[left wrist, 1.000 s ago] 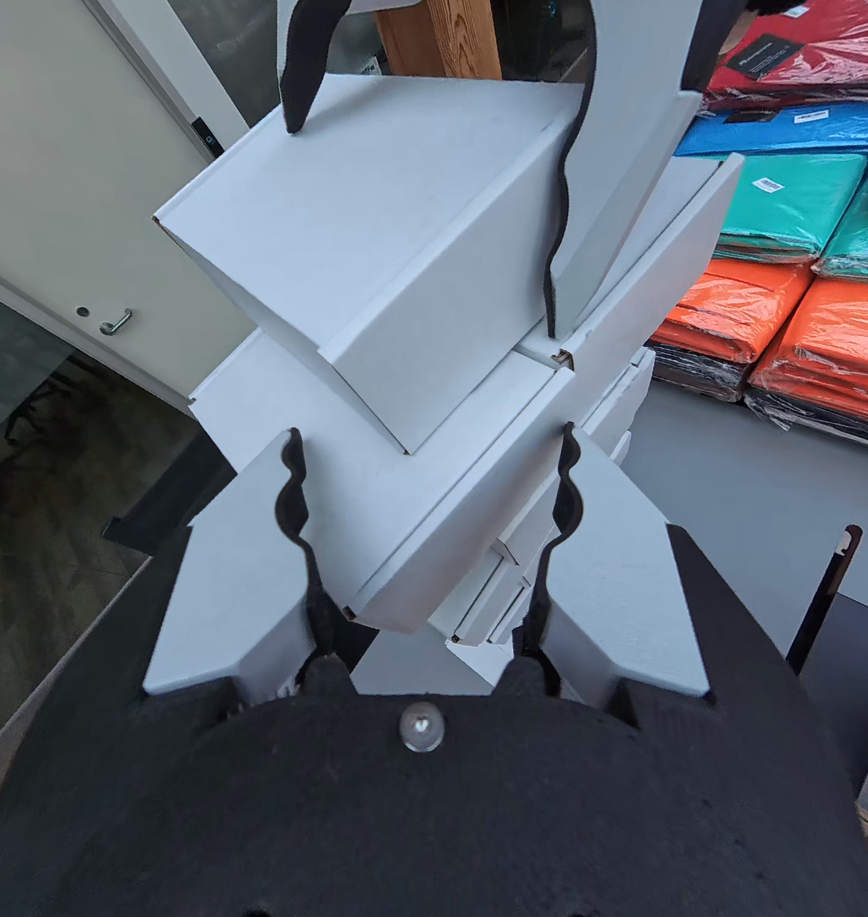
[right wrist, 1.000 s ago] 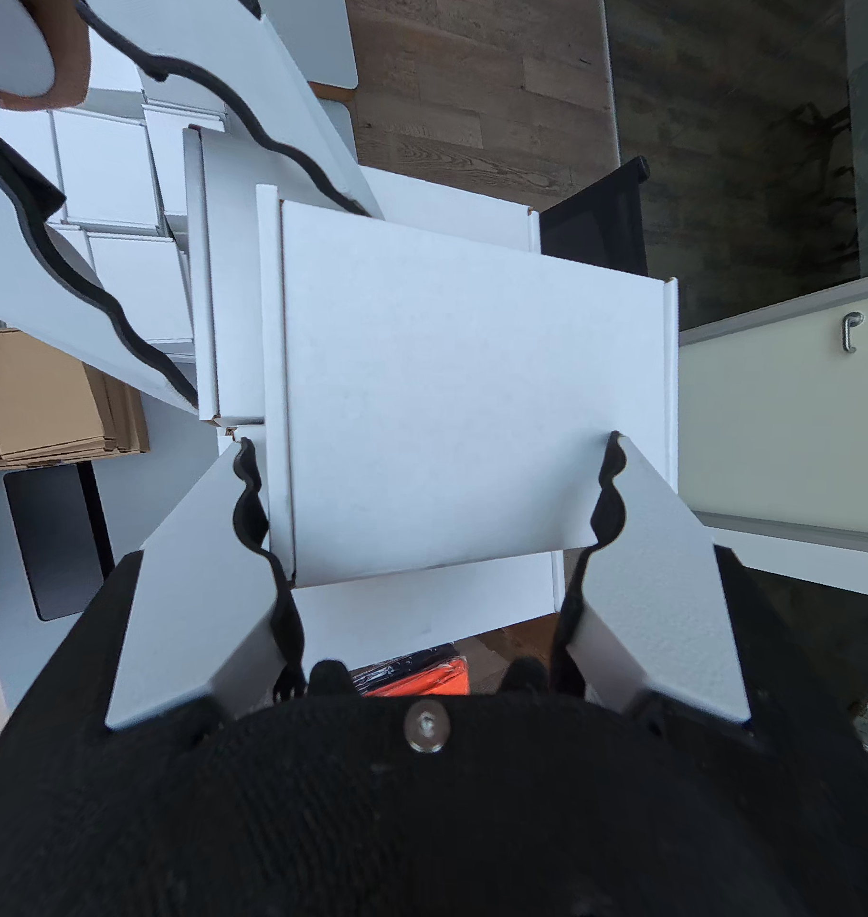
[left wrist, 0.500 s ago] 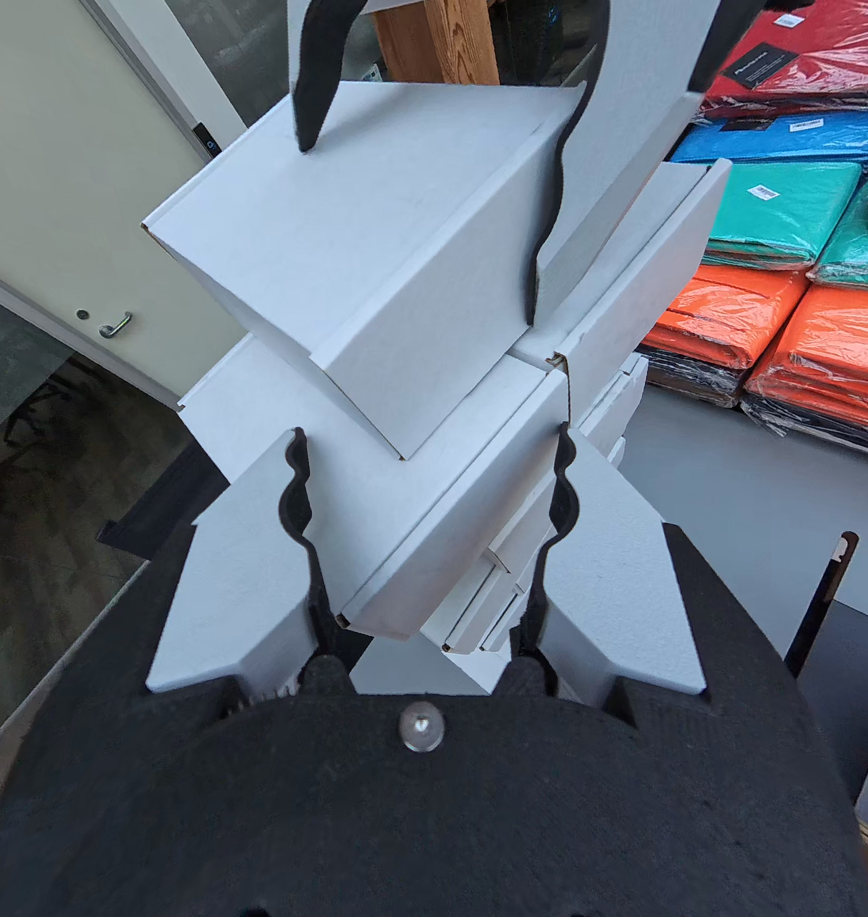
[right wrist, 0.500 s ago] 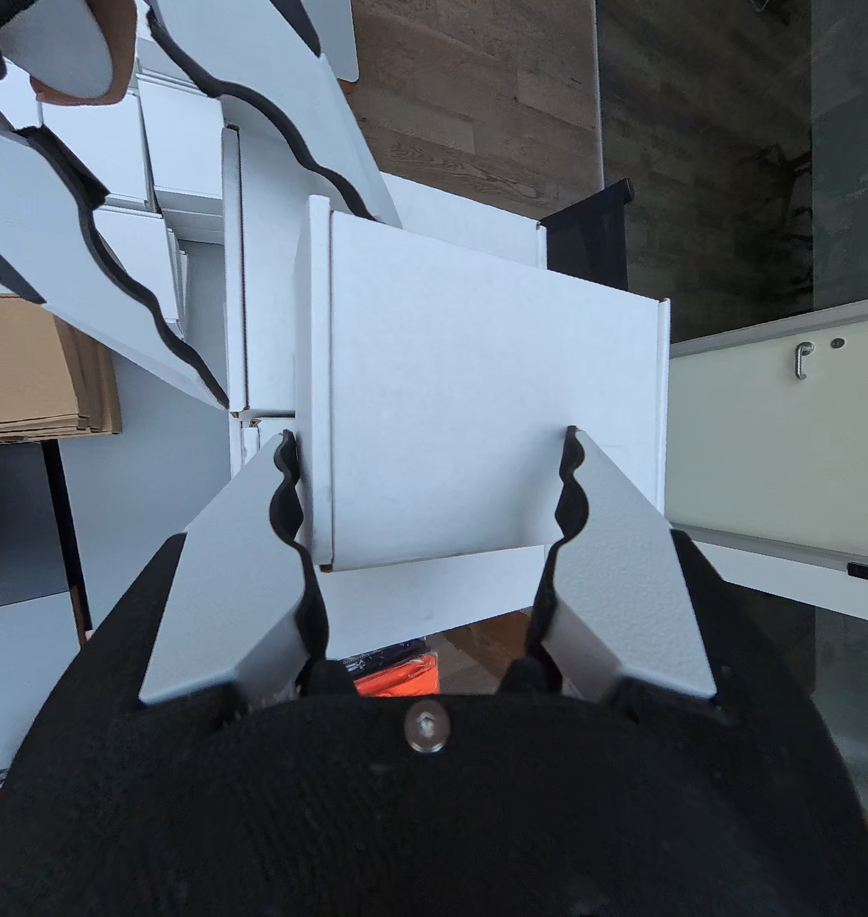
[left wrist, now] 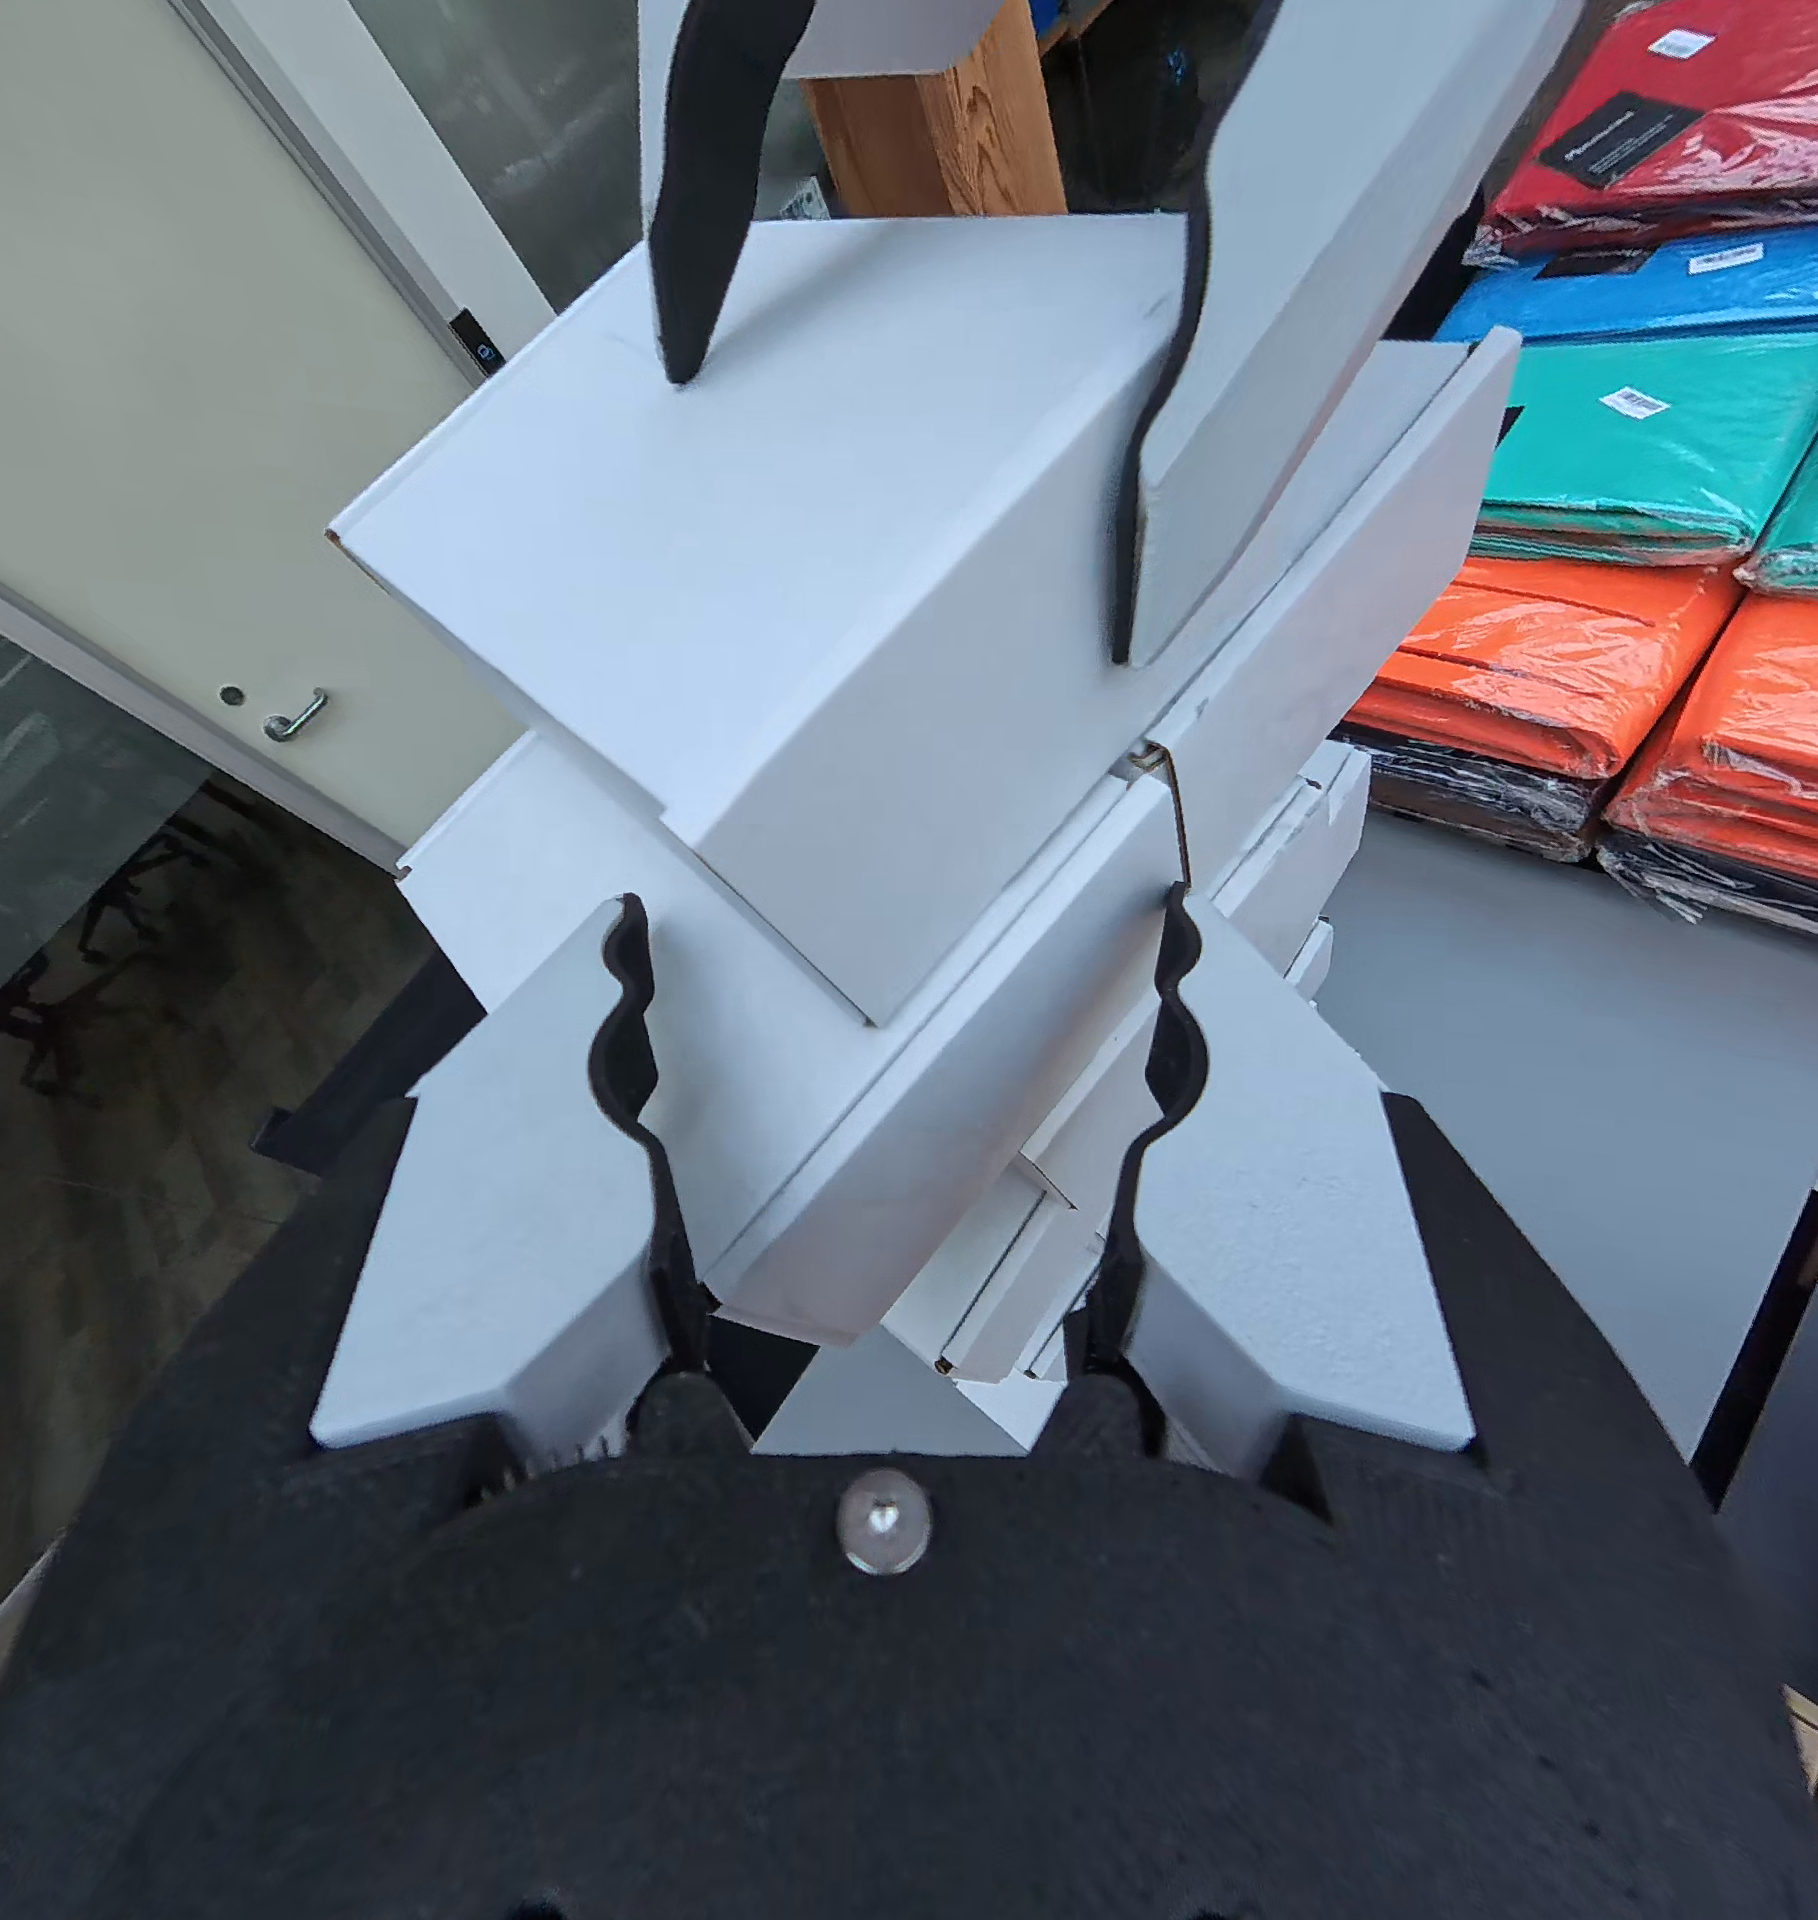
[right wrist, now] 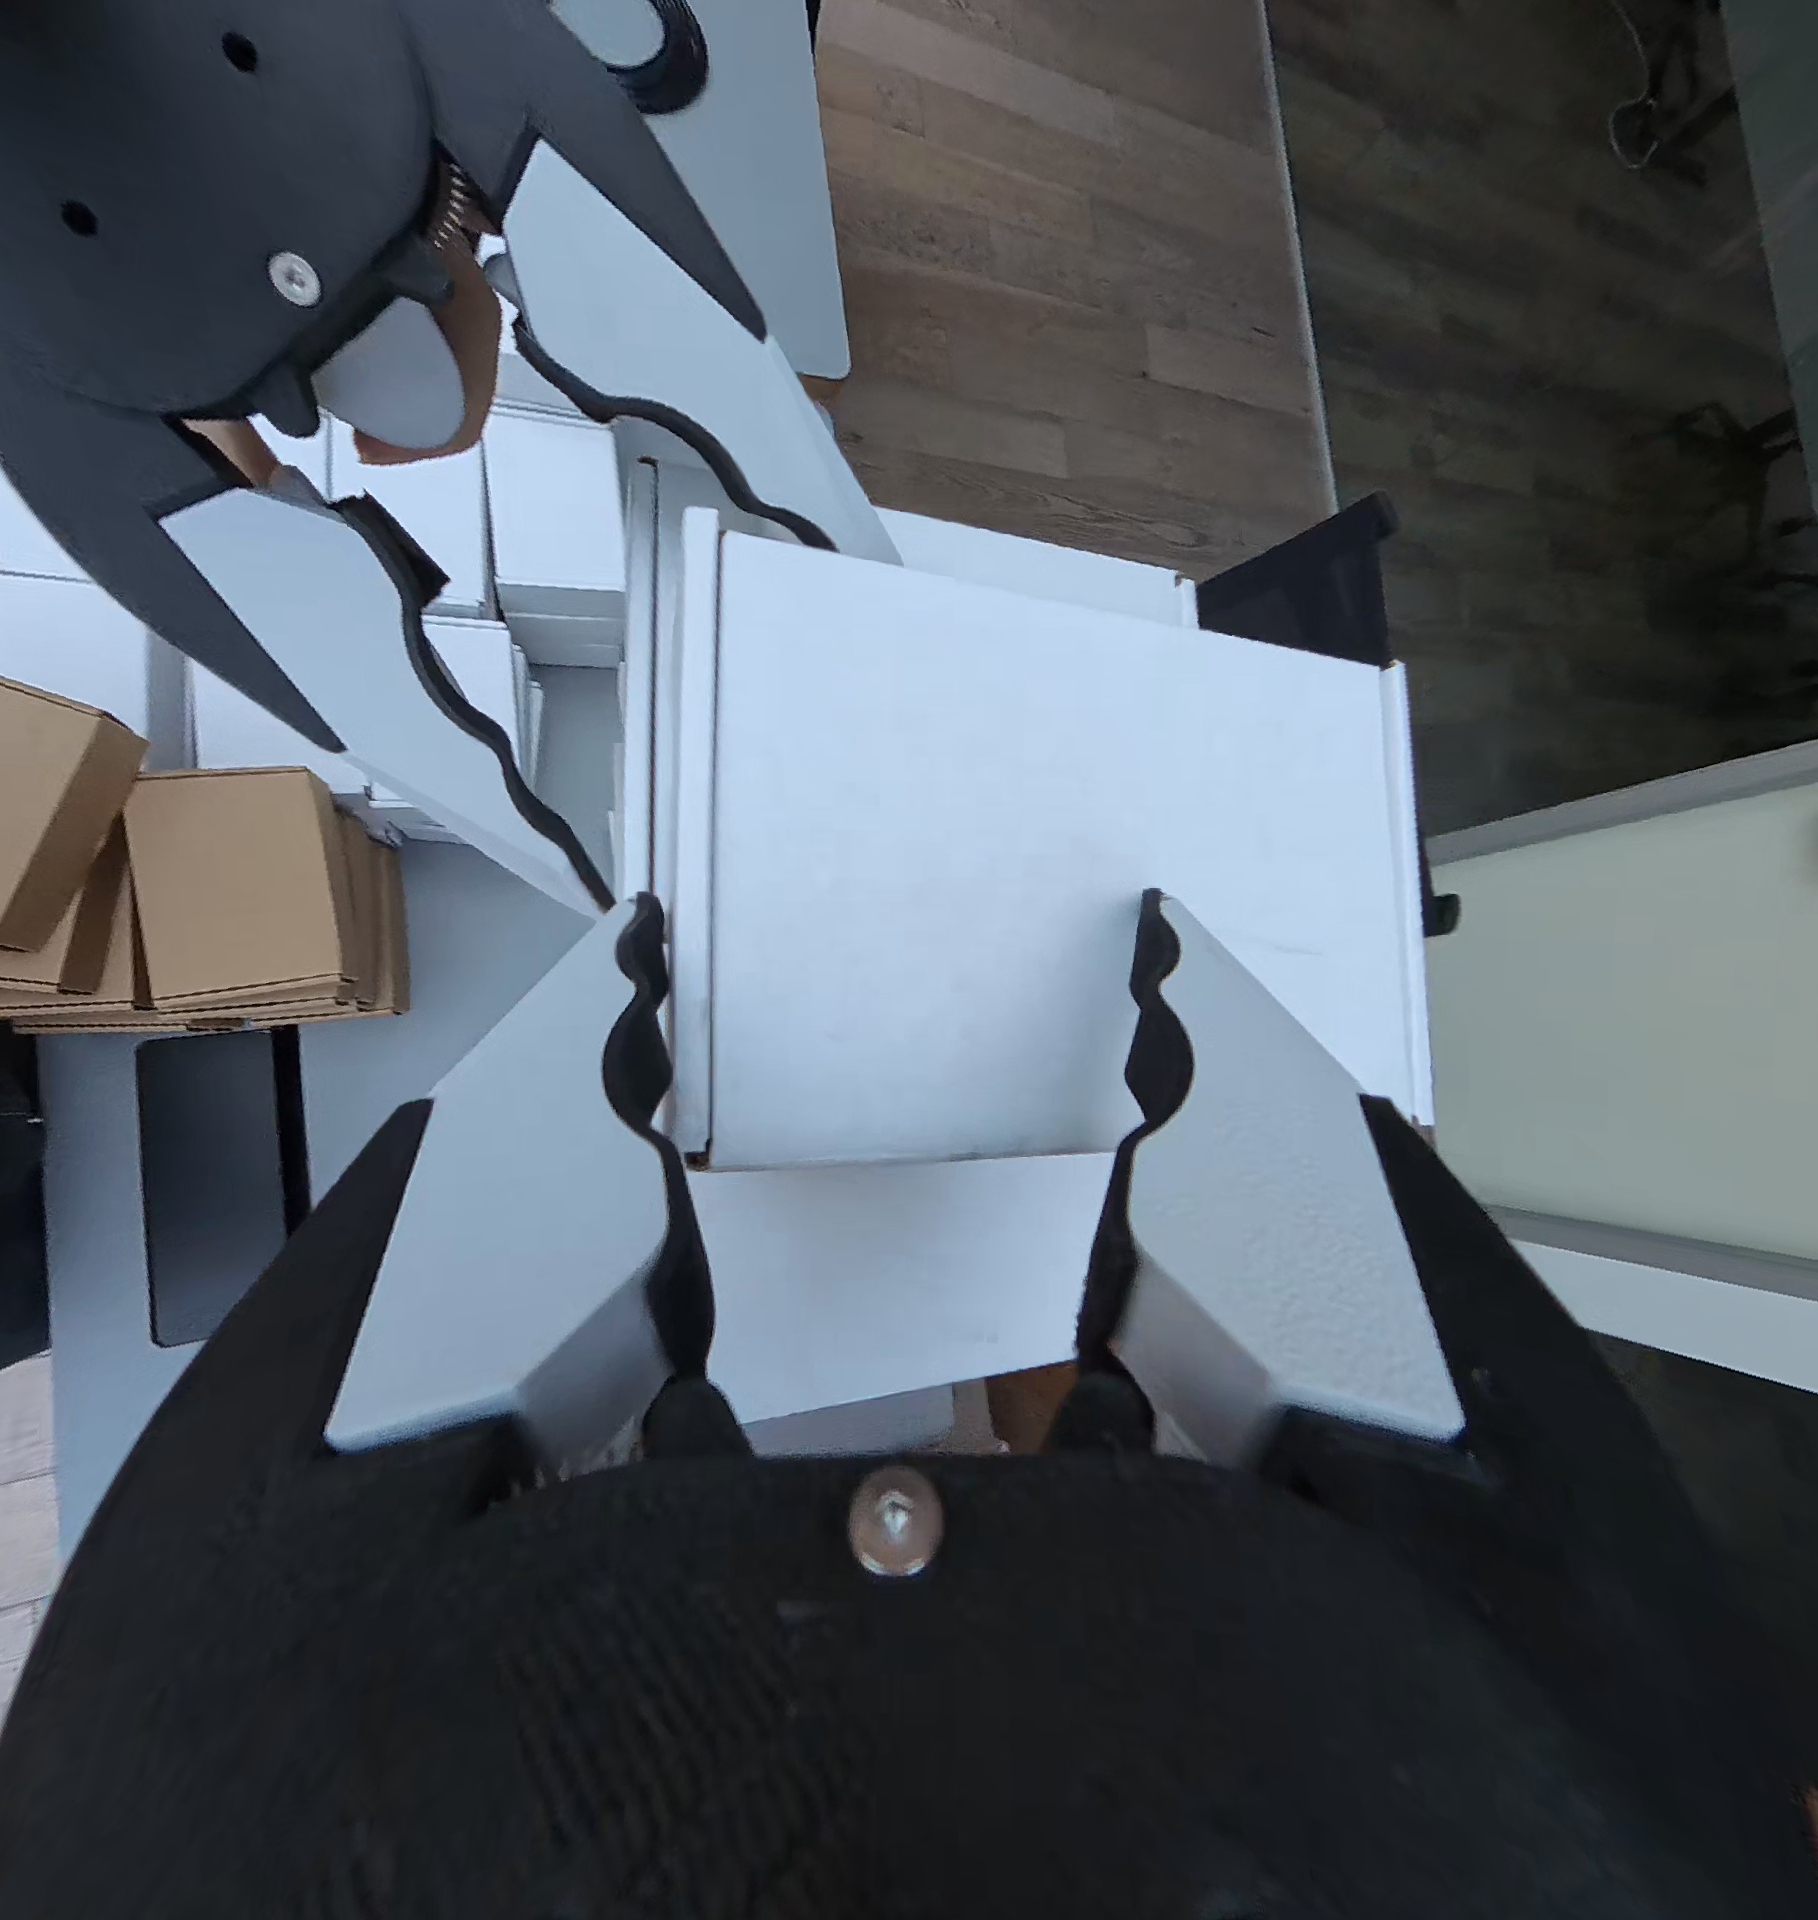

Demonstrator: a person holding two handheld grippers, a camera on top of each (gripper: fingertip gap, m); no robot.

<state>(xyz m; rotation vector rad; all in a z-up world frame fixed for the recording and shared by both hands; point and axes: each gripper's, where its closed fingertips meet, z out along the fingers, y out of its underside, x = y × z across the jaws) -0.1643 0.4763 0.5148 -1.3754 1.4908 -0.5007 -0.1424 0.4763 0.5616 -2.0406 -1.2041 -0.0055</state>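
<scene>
A white cardboard box [left wrist: 780, 582] lies tilted on top of a flatter white box [left wrist: 946, 1132]. My right gripper [right wrist: 894, 904] is open over the upper box [right wrist: 988, 831]. Its left pad lies against the box's left side, and its right finger lies over the top face. The right gripper also shows in the left wrist view [left wrist: 905, 514], one tip on the top face and one along the side. My left gripper [left wrist: 900, 914] is open and straddles the near corner of the lower box [right wrist: 884, 1278]. The left gripper also shows in the right wrist view [right wrist: 720, 724].
More white boxes [left wrist: 1289, 862] are stacked under and beside these two. Wrapped packs of orange, teal, blue and red cloth [left wrist: 1611, 665] lie on a grey table [left wrist: 1559, 1039] at the right. Flat brown cardboard [right wrist: 240, 883] lies at the left. A pale door [left wrist: 292, 717] and wooden floor [right wrist: 1040, 260] are beyond. One gripper's finger ends stand about 6 centimeters off the other's.
My right gripper's jaws have narrowed around the upper box and moved in on it. The left gripper has closed very slightly and hardly moved. More of the left gripper now shows in the right wrist view.
</scene>
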